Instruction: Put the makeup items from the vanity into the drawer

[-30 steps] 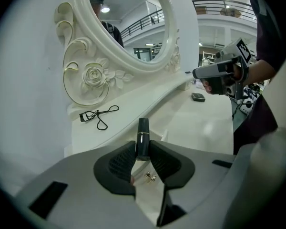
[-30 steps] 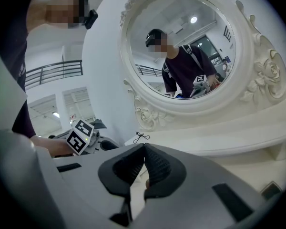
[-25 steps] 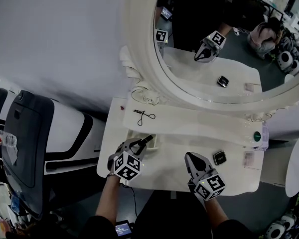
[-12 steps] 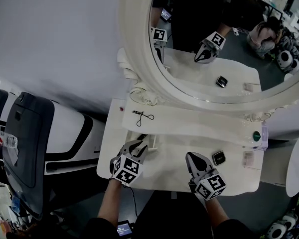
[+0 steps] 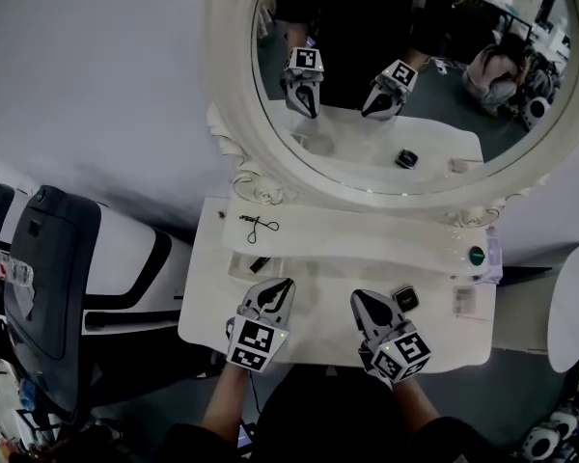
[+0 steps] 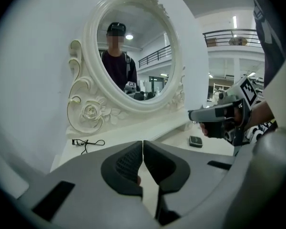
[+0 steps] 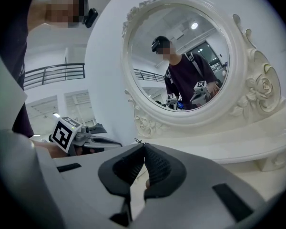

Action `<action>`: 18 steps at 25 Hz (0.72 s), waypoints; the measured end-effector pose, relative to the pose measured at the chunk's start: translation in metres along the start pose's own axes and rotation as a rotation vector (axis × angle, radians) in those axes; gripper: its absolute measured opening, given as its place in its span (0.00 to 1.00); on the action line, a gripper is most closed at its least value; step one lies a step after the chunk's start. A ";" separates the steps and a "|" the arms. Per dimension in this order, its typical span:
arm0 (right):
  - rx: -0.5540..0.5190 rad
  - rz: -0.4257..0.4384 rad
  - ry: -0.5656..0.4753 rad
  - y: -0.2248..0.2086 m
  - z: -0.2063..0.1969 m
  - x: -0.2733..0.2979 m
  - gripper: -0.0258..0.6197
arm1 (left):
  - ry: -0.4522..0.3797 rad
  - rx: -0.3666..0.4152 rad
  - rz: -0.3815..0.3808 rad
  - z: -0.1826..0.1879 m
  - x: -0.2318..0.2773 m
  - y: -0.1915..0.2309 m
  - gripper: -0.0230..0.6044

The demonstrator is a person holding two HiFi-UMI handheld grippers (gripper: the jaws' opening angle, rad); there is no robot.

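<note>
Though closed, right gripper (image 5: pixel 358 299) near edge (image 5: pixel 318 357)

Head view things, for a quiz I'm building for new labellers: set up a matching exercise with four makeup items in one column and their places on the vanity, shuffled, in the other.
Items
1. eyelash curler
2. dark square compact
3. green-capped item
4. small black stick

Places
A. right end of the raised shelf
B. left end of the raised shelf
C. inside the open compartment at the left, below the shelf
D. on the lower tabletop, right of centre

Pairs: 1-B, 2-D, 3-A, 4-C
</note>
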State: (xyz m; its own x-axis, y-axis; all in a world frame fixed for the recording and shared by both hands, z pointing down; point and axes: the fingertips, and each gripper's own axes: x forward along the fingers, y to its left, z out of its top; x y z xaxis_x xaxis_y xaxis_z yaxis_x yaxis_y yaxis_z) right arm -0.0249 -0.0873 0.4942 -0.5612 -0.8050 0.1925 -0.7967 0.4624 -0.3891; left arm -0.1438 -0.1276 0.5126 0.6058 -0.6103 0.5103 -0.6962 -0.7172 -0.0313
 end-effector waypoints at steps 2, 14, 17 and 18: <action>-0.010 0.004 -0.013 0.000 0.006 -0.007 0.08 | -0.048 -0.021 0.012 0.015 -0.004 -0.010 0.06; -0.028 0.022 -0.061 -0.001 0.022 -0.044 0.08 | -0.212 -0.101 0.023 0.061 -0.018 -0.058 0.06; -0.037 0.016 -0.060 -0.003 0.022 -0.049 0.08 | -0.221 -0.117 0.017 0.063 -0.016 -0.065 0.06; -0.043 0.013 -0.059 -0.005 0.022 -0.051 0.08 | -0.224 -0.120 0.015 0.063 -0.014 -0.067 0.06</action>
State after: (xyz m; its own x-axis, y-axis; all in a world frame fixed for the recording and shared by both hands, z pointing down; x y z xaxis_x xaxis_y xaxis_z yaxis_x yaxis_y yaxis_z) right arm 0.0125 -0.0569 0.4663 -0.5580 -0.8190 0.1339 -0.7992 0.4869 -0.3523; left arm -0.0810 -0.0918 0.4532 0.6560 -0.6897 0.3067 -0.7385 -0.6705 0.0717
